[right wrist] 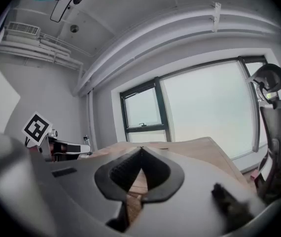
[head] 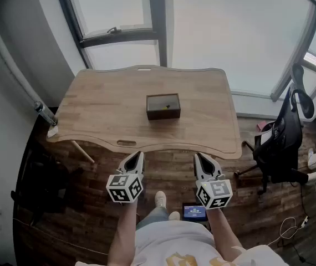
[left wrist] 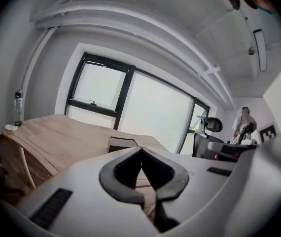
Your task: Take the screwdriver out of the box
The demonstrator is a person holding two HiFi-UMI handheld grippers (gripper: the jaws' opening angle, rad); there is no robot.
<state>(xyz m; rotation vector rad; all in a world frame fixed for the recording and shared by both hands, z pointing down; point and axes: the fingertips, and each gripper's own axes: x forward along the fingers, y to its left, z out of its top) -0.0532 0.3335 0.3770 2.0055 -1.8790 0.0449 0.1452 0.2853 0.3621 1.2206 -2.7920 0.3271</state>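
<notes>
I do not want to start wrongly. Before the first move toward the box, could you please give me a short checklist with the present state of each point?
1. Box in sight: ok. The box sits near the middle of the table.
2. Tools empty: ok. The left tool and the right tool hold nothing.
3. Jaws open for a grasp: not ok. Both are shut.
4. Tools at the box: not ok. Both hang before the table's near edge, apart from the box.
5. Screwdriver visible in the box: cannot tell. It is too small in the head view.
</notes>
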